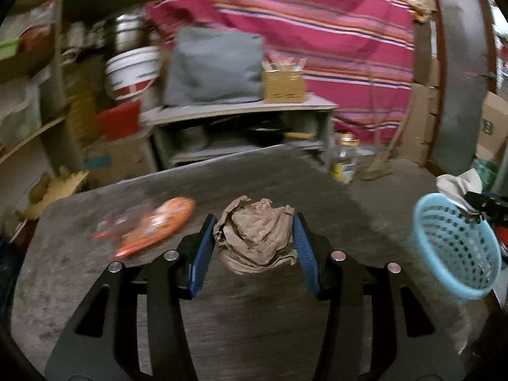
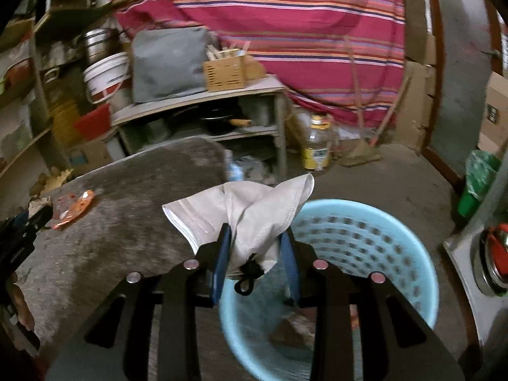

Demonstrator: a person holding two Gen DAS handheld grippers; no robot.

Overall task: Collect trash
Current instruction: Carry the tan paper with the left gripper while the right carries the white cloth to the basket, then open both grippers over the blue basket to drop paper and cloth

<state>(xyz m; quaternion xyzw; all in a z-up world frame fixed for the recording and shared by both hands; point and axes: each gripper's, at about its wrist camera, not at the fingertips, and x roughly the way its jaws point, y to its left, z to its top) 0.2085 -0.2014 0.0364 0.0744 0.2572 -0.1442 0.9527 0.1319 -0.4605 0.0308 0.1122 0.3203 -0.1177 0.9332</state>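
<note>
1. Carrying trash to the bin is the step in hand. Both grippers have something to drop.

2. The left gripper (image 1: 254, 235) has its jaws pinching a crumpled brown paper ball (image 1: 255, 238). The ball sits between the two blue pads and is held up above the desk (image 1: 95, 285).

3. The right gripper (image 2: 254, 250) has its jaws pinching a white face mask (image 2: 247, 212). The mask sticks up out of the jaws, and its black ear loop hangs down below them.

4. The blue basket (image 2: 365, 238) is the bin. In the right wrist view it stands on the floor just past the right edge of the desk, and the mask is over its near left rim. Something brown already lies at the bottom of it.

5. In the left wrist view the basket is far off to the right of the paper ball, so the left gripper is not over it.

6. One more bit of trash waits: an orange wrapper (image 1: 152, 225) lies flat on the desk, to the left of the paper ball.

7. Next, I think the right gripper should slide a bit more over the middle of the basket and then spread its jaws, so the mask falls inside and not on the rim.

8. After that, the left gripper needs to go right, over the basket, and let the ball drop.
</note>
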